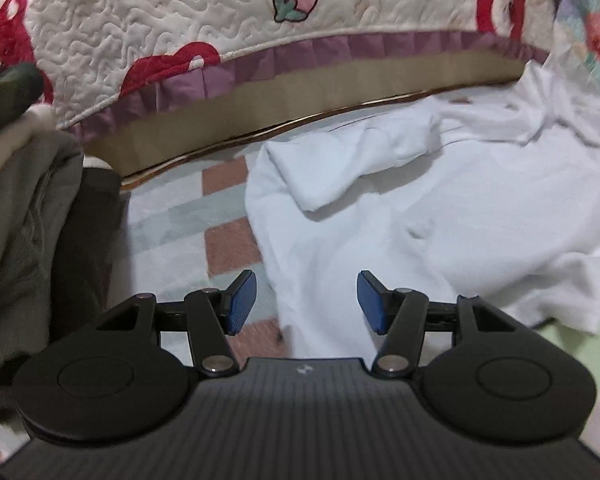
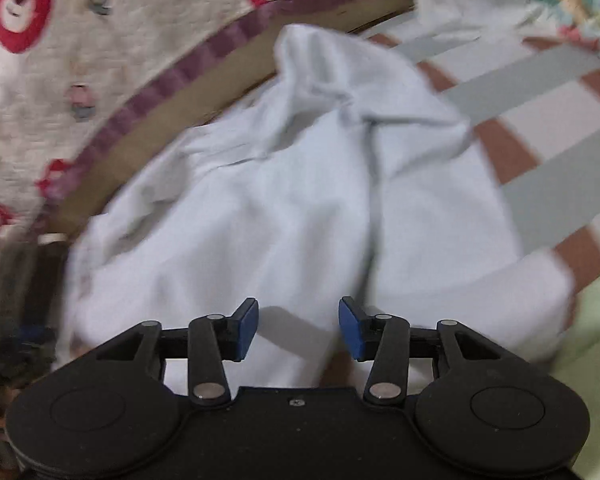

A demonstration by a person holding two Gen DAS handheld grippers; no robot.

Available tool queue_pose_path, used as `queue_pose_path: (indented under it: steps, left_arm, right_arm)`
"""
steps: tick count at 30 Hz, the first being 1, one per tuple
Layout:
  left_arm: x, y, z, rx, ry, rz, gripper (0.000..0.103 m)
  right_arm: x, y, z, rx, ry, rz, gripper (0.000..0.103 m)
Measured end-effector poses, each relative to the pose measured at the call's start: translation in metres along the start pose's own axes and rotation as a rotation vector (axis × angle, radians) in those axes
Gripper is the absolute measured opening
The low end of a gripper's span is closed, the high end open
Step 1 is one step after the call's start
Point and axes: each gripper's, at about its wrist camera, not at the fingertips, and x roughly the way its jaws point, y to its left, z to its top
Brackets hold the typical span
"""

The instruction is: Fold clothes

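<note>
White garment [image 1: 440, 208] lies crumpled, soft, on checked mat [image 1: 188, 216].

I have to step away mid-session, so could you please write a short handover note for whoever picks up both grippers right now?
Left gripper: open, holding nothing, hovering over the near left edge of the white garment.
Right gripper: open, holding nothing, above the same white garment.
The garment lies crumpled on the checked mat, beside the quilted bedspread; one sleeve is flopped over its body. Other clothes are piled at the left.
Done: no neat fold visible.
Left: spread it flat, fold sleeves in, then fold the body.
</note>
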Motion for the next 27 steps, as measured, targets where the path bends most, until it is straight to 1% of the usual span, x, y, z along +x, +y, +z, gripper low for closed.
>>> queue_pose_path:
  steps: [3, 5, 6, 7, 8, 9, 10, 11, 12, 13, 14, 15, 16, 17, 18, 19, 20, 22, 23, 25, 26, 27]
  left_arm:
    - [-0.004, -0.003, -0.010, -0.045, 0.036, -0.058, 0.055]
    - [-0.005, -0.008, -0.018, -0.040, 0.056, -0.092, 0.055]
    - [-0.005, -0.011, -0.021, -0.036, 0.066, -0.109, 0.055]
    - [-0.005, -0.015, -0.025, -0.022, 0.073, -0.115, 0.055]
    - [-0.001, -0.018, -0.027, 0.009, 0.082, -0.107, 0.055]
    - [0.002, -0.022, -0.028, 0.041, 0.093, -0.096, 0.056]
    - [0.006, -0.026, -0.030, 0.073, 0.103, -0.086, 0.057]
    - [0.013, -0.027, -0.030, 0.104, 0.096, -0.049, 0.057]
    - [0.019, -0.028, -0.029, 0.134, 0.088, -0.009, 0.058]
    - [0.027, -0.025, -0.028, 0.138, 0.091, 0.017, 0.058]
    - [0.033, -0.020, -0.026, 0.125, 0.087, 0.030, 0.057]
    - [0.039, -0.015, -0.023, 0.110, 0.082, 0.040, 0.038]
    - [0.044, -0.010, -0.020, 0.108, 0.072, 0.051, 0.005]
    - [0.048, -0.005, -0.016, 0.107, 0.062, 0.062, 0.005]
    - [0.050, 0.001, -0.011, 0.097, 0.048, 0.090, 0.005]
    - [0.050, 0.006, -0.006, 0.083, 0.031, 0.124, 0.005]
    - [0.049, 0.012, 0.000, 0.069, 0.002, 0.164, 0.005]
    - [0.045, 0.023, 0.010, 0.044, -0.068, 0.273, 0.005]
    - [0.045, 0.029, 0.014, 0.032, -0.091, 0.338, 0.006]
    - [0.050, 0.039, 0.017, -0.005, -0.090, 0.468, 0.015]
    - [0.050, 0.041, 0.015, -0.026, -0.075, 0.467, 0.018]
    - [0.050, 0.044, 0.013, -0.048, -0.058, 0.458, 0.023]
  right_arm:
    - [0.003, 0.009, -0.013, -0.001, 0.039, 0.040, 0.055]
    - [0.004, 0.015, -0.021, -0.001, 0.064, 0.066, 0.058]
    - [0.007, 0.016, -0.026, 0.006, 0.080, 0.061, 0.061]
    - [0.011, 0.012, -0.031, 0.028, 0.093, 0.053, 0.064]
    - [0.016, 0.008, -0.036, 0.054, 0.105, 0.048, 0.066]
    - [0.020, 0.004, -0.041, 0.080, 0.117, 0.042, 0.067]
    - [0.023, 0.003, -0.045, 0.086, 0.101, 0.048, 0.067]
    - [0.024, 0.003, -0.050, 0.085, 0.076, 0.058, 0.068]
    - [0.025, 0.006, -0.051, 0.054, 0.056, 0.055, 0.060]
    - [0.024, 0.013, -0.052, -0.003, 0.033, 0.041, 0.027]
    - [0.021, 0.021, -0.050, -0.067, -0.003, 0.034, 0.013]
    - [0.017, 0.029, -0.048, -0.129, -0.045, 0.032, 0.012]
    - [0.011, 0.035, -0.043, -0.177, -0.107, 0.045, 0.011]
    - [-0.001, 0.042, -0.038, -0.234, -0.195, 0.052, 0.010]
    - [-0.011, 0.048, -0.032, -0.279, -0.262, 0.027, 0.010]
    - [-0.020, 0.052, -0.023, -0.312, -0.318, -0.026, 0.010]
    - [-0.024, 0.052, -0.015, -0.337, -0.349, -0.079, 0.009]
    - [-0.029, 0.050, 0.003, -0.382, -0.390, -0.180, 0.009]
    - [-0.025, 0.047, 0.011, -0.408, -0.399, -0.248, 0.009]
    - [-0.006, 0.037, 0.019, -0.422, -0.371, -0.353, 0.011]
    - [0.003, 0.030, 0.021, -0.402, -0.343, -0.380, 0.013]
    - [0.008, 0.023, 0.021, -0.357, -0.328, -0.374, 0.014]
